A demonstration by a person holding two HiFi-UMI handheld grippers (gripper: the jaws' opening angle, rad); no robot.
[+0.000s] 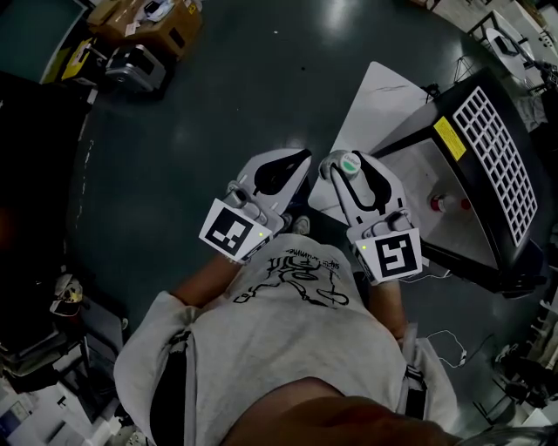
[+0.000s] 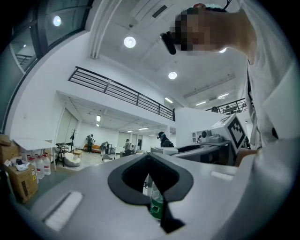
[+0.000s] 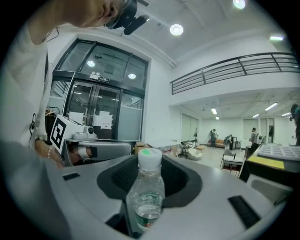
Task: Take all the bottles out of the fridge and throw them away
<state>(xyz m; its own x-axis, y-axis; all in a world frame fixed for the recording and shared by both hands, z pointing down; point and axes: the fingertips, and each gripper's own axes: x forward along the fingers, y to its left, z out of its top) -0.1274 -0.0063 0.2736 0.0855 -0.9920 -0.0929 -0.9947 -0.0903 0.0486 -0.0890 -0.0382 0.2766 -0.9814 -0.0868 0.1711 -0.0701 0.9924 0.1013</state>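
In the head view my two grippers are held side by side in front of the person's body. My right gripper (image 1: 347, 167) is shut on a clear water bottle (image 3: 146, 194), which stands upright between the jaws; its white cap (image 1: 350, 163) has a green spot. My left gripper (image 1: 295, 164) has its jaws drawn close together. In the narrow slit between them sits a clear bottle with a green label (image 2: 156, 202), low down and mostly hidden. To the right stands the black fridge (image 1: 453, 104) with a white grid rack (image 1: 497, 157). A red-capped bottle (image 1: 441, 205) lies inside it.
A white board (image 1: 373, 104) lies on the dark floor beside the fridge. Cardboard boxes (image 1: 144, 19) and gear sit at the far left; cables trail at the lower right. Through the left gripper view I see water jugs (image 2: 40, 165), a box (image 2: 18, 182) and distant people.
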